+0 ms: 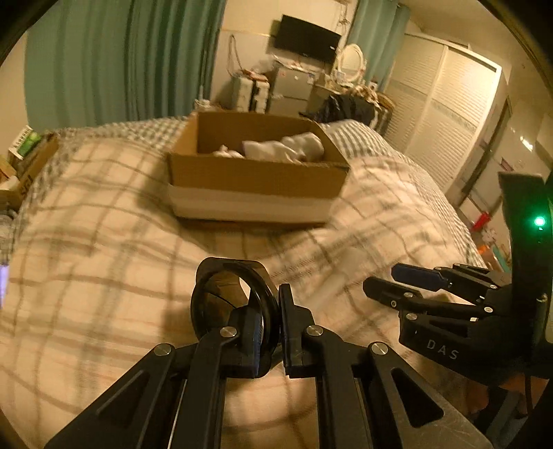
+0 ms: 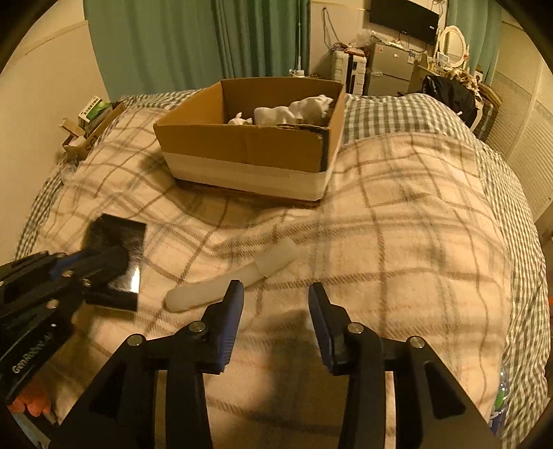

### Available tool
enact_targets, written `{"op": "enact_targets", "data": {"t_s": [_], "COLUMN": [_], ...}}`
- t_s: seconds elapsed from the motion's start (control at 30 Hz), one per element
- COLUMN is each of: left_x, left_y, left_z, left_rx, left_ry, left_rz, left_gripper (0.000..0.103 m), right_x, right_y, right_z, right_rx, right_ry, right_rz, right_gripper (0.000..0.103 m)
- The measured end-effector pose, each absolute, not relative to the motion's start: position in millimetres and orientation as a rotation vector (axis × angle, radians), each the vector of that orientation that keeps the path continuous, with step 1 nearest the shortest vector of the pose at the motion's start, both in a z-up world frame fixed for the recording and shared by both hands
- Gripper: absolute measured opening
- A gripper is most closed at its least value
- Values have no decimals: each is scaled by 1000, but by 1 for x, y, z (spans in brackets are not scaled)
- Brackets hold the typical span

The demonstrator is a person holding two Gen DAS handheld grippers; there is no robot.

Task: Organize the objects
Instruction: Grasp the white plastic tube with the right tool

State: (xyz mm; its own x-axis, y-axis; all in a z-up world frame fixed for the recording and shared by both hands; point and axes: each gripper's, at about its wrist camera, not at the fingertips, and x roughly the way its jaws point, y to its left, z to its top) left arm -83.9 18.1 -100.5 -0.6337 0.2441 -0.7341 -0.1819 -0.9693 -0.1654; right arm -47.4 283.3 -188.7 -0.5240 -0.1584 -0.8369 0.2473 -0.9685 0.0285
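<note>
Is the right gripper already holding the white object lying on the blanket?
No: the right gripper is open with nothing between its fingers, and the white object lies on the blanket just ahead.

A wall-mounted television (image 2: 403,15) serves as the landmark at the far end of the room. Just below it stands a small grey fridge (image 2: 389,69), with a white suitcase (image 2: 347,70) to the fridge's left. To the television's right sits an oval white-framed mirror (image 2: 452,43), and below that a heap of dark clothing (image 2: 449,95). Green curtains (image 2: 193,41) hang well to the television's left. White louvred wardrobe doors (image 1: 446,114) line the wall to its right.
</note>
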Motion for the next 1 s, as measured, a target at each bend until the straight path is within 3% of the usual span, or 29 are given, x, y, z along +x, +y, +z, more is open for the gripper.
{"op": "enact_targets", "data": {"t_s": [0.33,0.67,0.73,0.8,0.87,0.9,0.93,1.0], "left_x": [-103,-103,-102,-101,-99,-98,-97,-95], "left_y": [-9,-7,-7,-7,-9,-10,-10,-11], "left_z": [-111,-122,-121,-121,-122,-122,-121,-121], "left_rx": [-1258,-1285,-1285,-1287,-1288,-1287,-1288,-1285], "left_ry": [-187,-191,-195,-204,-217,-223,-227,-231], "left_rz": [2666,2644,2644,2642,2641,2640,2641,2642], "left_gripper": [8,9,9,9,9,9,9,9], "right_x": [-93,-109,-111,-108,-101,-96,-91,-82], "right_y": [245,237,233,225,222,222,223,229], "right_z": [-226,-245,-248,-251,-251,-250,-249,-249], "right_rx": [1570,1630,1648,1655,1648,1641,1639,1645], "right_ry": [148,109,126,208,272,298,299,238], "right_rz": [-2497,-2450,-2422,-2410,-2423,-2432,-2433,-2402], "right_gripper": [54,57,67,67,62,51,33,21]}}
